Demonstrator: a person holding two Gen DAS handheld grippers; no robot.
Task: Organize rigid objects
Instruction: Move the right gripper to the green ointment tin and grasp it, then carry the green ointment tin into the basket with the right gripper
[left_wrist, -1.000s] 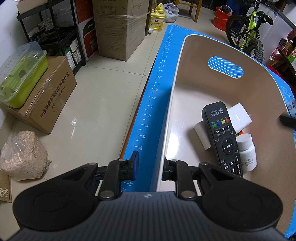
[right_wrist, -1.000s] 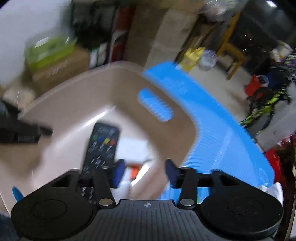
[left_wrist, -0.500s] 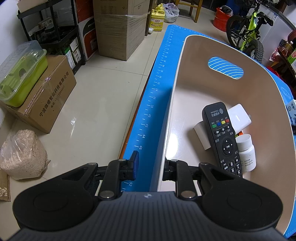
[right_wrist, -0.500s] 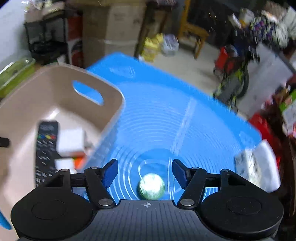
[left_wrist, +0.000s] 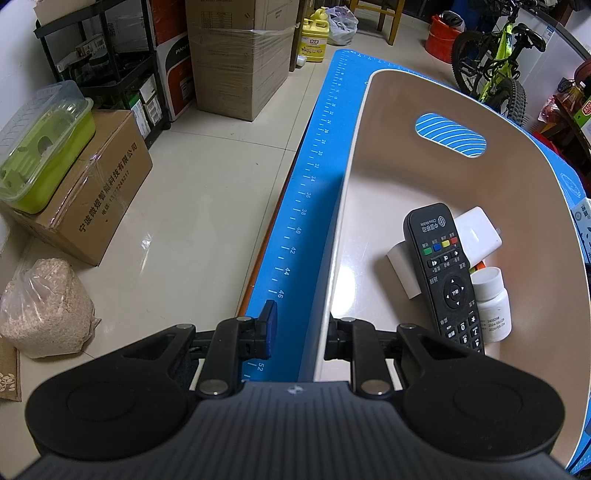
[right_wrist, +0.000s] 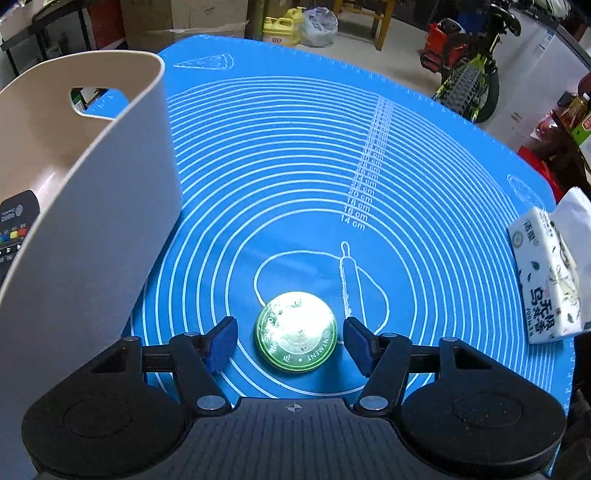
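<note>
- The right gripper (right_wrist: 291, 341) has its fingers spread wide on either side of a round green ointment tin (right_wrist: 296, 332), with a clear gap at each pad; nothing is touched or held.
- The tin lies flat on the blue baking mat (right_wrist: 424, 177), just beside the outer wall of the beige bin (right_wrist: 110, 236).
- Risk, as a judgement: the tin is low, smooth and glossy, so fingers that close too high may ride over its domed lid and pop it out, or skid it across the mat; closing off-centre could push it against the bin.
- The left gripper (left_wrist: 297, 332) straddles the bin's near rim (left_wrist: 338, 236), one finger outside and one inside, narrowly set; whether the pads actually pinch the wall I cannot tell.
- If that hold is loose, the bin could shift when the tin is dropped in.
- Inside the bin lie a black remote control (left_wrist: 443, 273), a white pill bottle (left_wrist: 493, 306) and a white charger block (left_wrist: 478, 234).
</note>
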